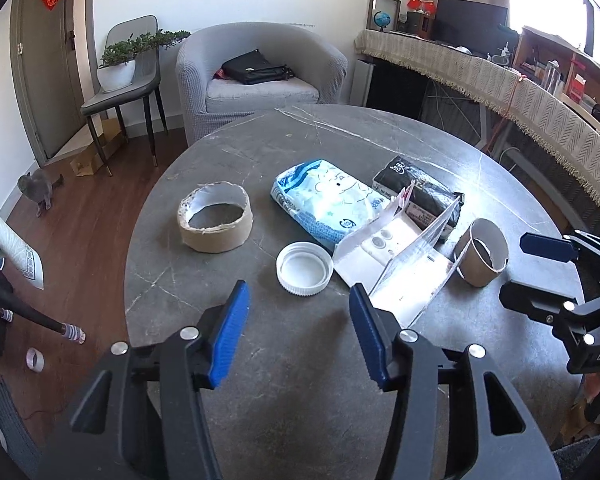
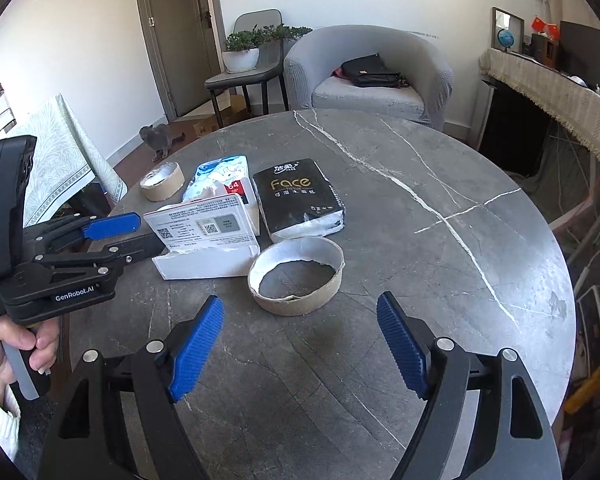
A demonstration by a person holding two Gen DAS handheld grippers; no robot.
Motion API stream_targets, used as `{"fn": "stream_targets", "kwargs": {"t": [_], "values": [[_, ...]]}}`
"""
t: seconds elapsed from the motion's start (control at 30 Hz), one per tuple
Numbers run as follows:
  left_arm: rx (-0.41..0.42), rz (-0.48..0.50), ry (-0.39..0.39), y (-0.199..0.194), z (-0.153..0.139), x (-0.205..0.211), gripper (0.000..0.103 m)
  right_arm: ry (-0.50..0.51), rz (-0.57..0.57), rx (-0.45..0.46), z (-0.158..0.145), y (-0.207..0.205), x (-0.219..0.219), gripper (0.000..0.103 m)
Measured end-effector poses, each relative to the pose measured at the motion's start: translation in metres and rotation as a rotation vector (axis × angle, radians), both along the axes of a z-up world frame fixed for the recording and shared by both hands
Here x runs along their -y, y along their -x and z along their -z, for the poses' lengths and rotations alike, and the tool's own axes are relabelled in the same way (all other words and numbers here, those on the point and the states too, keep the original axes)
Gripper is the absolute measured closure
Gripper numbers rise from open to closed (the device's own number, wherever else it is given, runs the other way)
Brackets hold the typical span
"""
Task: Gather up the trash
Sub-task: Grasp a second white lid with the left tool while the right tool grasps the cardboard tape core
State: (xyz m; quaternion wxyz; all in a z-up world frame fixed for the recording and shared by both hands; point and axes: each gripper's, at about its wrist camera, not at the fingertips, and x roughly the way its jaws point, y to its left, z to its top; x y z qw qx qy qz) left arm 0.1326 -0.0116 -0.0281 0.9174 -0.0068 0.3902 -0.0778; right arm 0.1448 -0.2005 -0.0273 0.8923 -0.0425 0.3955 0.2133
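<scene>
Evidently we have collected nothing: both tongs, left and right, gape empty; cardboard rings, lid and packet litter the worktop.

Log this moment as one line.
left gripper: open, empty | right gripper: open, empty | nearest right: cardboard ring | nearest left: white lid | table: trash uncollected

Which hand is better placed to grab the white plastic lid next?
Probably the left. Its tongs stand open with the white plastic lid lying just ahead of them. The right tongs face a cardboard ring, and the lid doesn't show in that view.
</scene>
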Motion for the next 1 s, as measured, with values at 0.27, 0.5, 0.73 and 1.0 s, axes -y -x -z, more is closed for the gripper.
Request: {"fn": "stream_targets", "kwargs": {"t": [0.27, 0.5, 0.73, 1.0], "values": [[0.016, -0.002, 0.0, -0.012, -0.001, 0.011, 0.058, 0.019, -0.013, -0.028, 0.009, -0.007, 0.004, 0.023], [0.021, 0.015, 0.013, -0.014, -0.002, 0.015, 0.071, 0.047, -0.03, -0.025, 0.012, -0.008, -0.002, 0.023], [0.023, 0.01, 0.061, -0.011, -0.007, 0.007, 0.071, 0.067, -0.029, -0.021, 0.011, -0.013, -0.008, 0.023], [0.047, 0.011, 0.082, 0.0, -0.018, -0.004, 0.071, 0.077, -0.016, -0.022, 0.01, -0.015, -0.013, 0.029]]}}
